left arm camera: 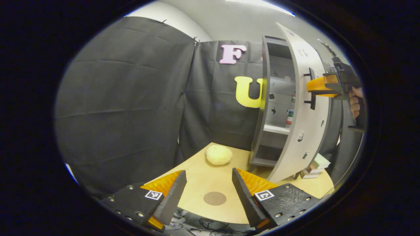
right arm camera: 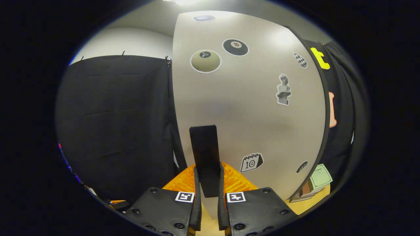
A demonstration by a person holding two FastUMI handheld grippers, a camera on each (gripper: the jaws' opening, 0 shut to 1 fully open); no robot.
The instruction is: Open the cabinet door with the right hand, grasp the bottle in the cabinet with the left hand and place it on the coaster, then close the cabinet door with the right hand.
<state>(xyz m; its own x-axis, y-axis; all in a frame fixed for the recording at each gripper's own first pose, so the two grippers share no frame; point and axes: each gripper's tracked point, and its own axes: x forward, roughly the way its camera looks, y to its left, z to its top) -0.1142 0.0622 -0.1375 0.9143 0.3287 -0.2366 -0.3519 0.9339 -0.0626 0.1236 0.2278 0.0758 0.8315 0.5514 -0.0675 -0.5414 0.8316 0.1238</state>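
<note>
Presently catalogued, largest first.

Cabinet (left arm camera: 264, 108): tall grey unit standing upright on the table, ahead and to the right of the left gripper (left arm camera: 209, 191). Long axis vertical; open front faces toward that gripper, with shelves visible inside.

Cabinet door (left arm camera: 306, 108): pale panel, long axis vertical, swung partly open with its free edge toward the camera. In the right gripper view the door (right arm camera: 249, 108) stands directly ahead, with stickers on its face.

Table (left arm camera: 200, 178): light wood, curved near edge. Open surface lies between and ahead of the left gripper's fingers.

Right gripper (right arm camera: 207, 183): fingers drawn together, clamped on either side of the dark door handle (right arm camera: 205, 154), which rises upright between them. In the left gripper view it shows (left arm camera: 320, 88) at the handle (left arm camera: 311, 88), a hand (left arm camera: 355, 101) behind it.

Left gripper: fingers spread wide apart, holding nothing, above the table's near edge.

Stacked books (left arm camera: 315, 167): on the table beyond the door's lower edge, right of the left gripper.

Pale rounded lump (left arm camera: 219, 154): on the table ahead, left of the cabinet base.

Bottle (left arm camera: 290, 114): upright on a middle shelf, long axis vertical, partly hidden by the door edge.

Coaster (left arm camera: 215, 198): flat brown disc on the table, between the left gripper's fingers, unoccupied.
</note>
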